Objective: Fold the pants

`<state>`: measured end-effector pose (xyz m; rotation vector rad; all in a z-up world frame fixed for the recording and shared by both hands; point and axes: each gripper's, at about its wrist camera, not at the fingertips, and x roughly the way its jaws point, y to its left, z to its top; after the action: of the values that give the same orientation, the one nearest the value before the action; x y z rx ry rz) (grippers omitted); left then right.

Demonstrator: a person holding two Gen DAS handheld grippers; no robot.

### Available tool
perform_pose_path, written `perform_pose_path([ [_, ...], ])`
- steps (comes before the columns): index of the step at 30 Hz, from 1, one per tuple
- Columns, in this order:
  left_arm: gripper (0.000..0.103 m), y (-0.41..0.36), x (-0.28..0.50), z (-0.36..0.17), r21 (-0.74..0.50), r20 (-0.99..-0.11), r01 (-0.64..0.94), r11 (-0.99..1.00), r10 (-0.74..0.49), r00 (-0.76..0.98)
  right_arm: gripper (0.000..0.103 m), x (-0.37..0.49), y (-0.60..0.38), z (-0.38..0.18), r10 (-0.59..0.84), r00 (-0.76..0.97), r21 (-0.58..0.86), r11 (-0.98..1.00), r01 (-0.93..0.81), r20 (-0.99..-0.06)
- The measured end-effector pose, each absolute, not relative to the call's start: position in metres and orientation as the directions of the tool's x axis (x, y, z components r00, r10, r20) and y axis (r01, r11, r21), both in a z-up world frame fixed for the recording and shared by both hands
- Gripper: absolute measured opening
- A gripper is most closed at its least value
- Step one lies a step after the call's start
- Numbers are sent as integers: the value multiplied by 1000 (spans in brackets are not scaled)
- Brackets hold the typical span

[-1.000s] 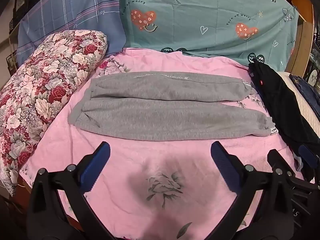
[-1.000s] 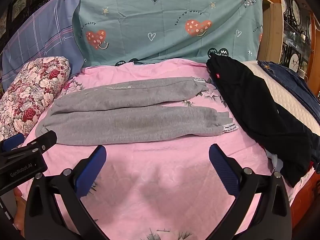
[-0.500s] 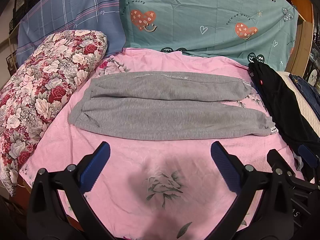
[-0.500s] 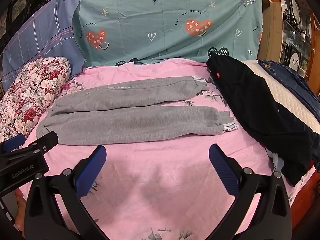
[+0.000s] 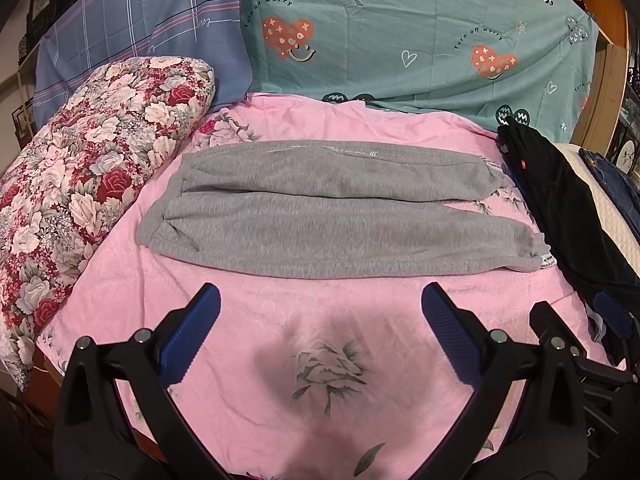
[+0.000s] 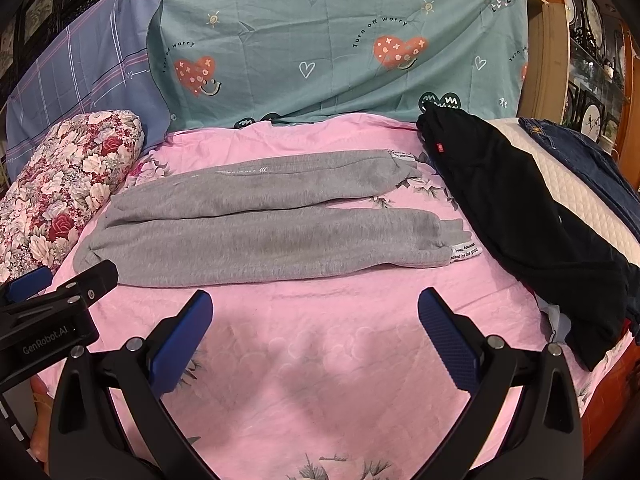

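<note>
Grey sweatpants [image 5: 332,216] lie flat across the pink bed sheet [image 5: 320,360], waistband at the left, leg cuffs at the right; they also show in the right wrist view [image 6: 260,224]. The two legs lie side by side. My left gripper [image 5: 320,308] is open and empty, above the sheet in front of the pants' near edge. My right gripper [image 6: 316,308] is open and empty, also in front of the near edge, further right. The left gripper's body [image 6: 52,312] shows at the left of the right wrist view.
A floral pillow [image 5: 80,184] lies at the left. Black clothing [image 6: 520,216], a white quilted pad [image 6: 576,192] and denim [image 6: 580,152] lie at the right. Teal [image 5: 420,32] and blue plaid [image 5: 140,32] pillows stand behind. A wooden frame [image 6: 540,40] rises at far right.
Both grippers have stayed open and nearly still; the view has shifted only very slightly. The pants have not moved.
</note>
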<state>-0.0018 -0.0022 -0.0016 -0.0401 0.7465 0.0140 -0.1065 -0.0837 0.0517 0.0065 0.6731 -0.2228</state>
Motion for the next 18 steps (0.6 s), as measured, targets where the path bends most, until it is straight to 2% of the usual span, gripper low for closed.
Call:
perform_pose_path([
  [18, 101, 2, -2, -4, -45, -683, -30, 999, -9, 730, 102, -105, -84, 53, -200, 758, -64, 977, 205, -621],
])
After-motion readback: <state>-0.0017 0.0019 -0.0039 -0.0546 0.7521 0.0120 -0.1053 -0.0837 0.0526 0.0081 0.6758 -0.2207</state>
